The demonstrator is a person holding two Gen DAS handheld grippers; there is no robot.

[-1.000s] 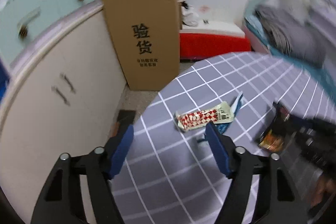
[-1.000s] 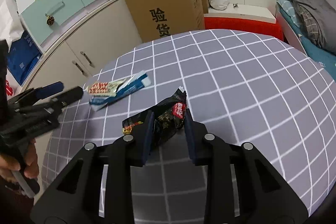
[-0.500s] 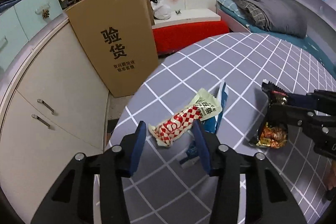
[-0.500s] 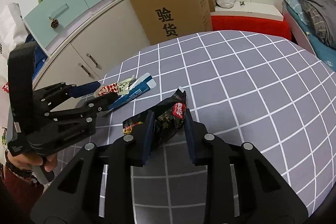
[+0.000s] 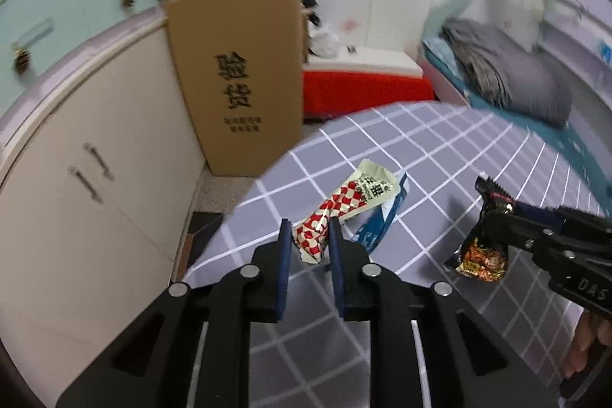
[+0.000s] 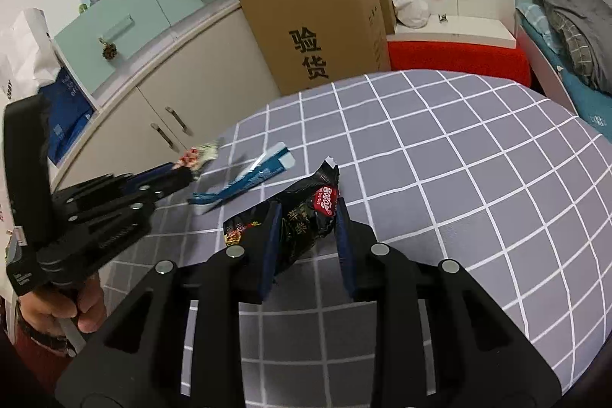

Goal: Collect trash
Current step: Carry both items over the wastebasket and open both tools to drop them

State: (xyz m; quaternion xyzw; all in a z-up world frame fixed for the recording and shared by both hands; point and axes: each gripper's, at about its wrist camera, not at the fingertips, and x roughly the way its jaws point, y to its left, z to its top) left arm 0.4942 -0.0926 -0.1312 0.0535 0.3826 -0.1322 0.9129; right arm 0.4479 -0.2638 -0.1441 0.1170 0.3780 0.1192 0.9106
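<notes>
In the left wrist view, the left gripper [image 5: 309, 236] fills the lower centre of the frame, its jaws narrow and closing on the near end of a red-and-white checked wrapper [image 5: 344, 207], whose pale top end points up and to the right; the blue pads sit right against its sides. Just right of that wrapper, partly under it, a blue wrapper [image 5: 378, 226] lies flat on the grey checked tablecloth [image 5: 440, 155]. At the right edge the right gripper [image 5: 508, 217] reaches in from the side, clamped on a black snack bag [image 5: 480, 251] with a gold and red printed end hanging down. A tall cardboard box [image 5: 241, 79] stands on the floor beyond the table in the upper centre, against a cream cabinet [image 5: 95, 155] on the left. In the right wrist view, the right gripper [image 6: 306, 220] sits at the lower centre, its jaws narrow and pressed on the crumpled black snack bag [image 6: 306, 217], which bears a red label near its upper right corner. To the left of it the blue wrapper [image 6: 244, 180] rests on the tablecloth [image 6: 459, 155]. At the left edge the left gripper [image 6: 183, 173], held by a hand [image 6: 65, 308] in the lower left, pinches the checked wrapper [image 6: 199, 155] at its tips. The cardboard box [image 6: 317, 25] stands at the upper centre.
</notes>
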